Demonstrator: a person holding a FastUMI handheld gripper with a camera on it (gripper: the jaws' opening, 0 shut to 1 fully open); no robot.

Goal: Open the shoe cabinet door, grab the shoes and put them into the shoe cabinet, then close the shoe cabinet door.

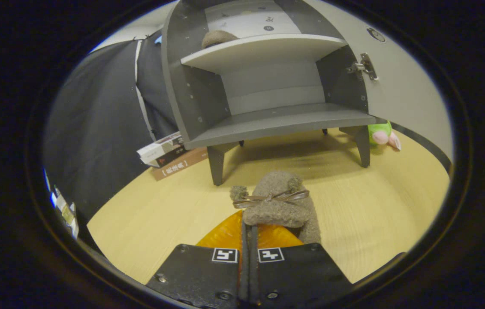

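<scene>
A grey-brown fuzzy shoe [277, 201] with a thin ribbon bow hangs just ahead of my gripper [249, 231], whose two fingers are closed on its near edge. It is lifted over the pale wooden floor. Beyond it stands the grey shoe cabinet [268, 124] on short legs, its door [401, 86] swung open to the right with a metal hinge showing. The lower shelf holds nothing. A second fuzzy shoe [218, 37] lies at the left end of the upper shelf.
A stack of books [169, 154] lies on the floor by the cabinet's left front leg. A green and pink plush toy [381, 134] sits behind the right front leg. Black cloth wall runs along the left.
</scene>
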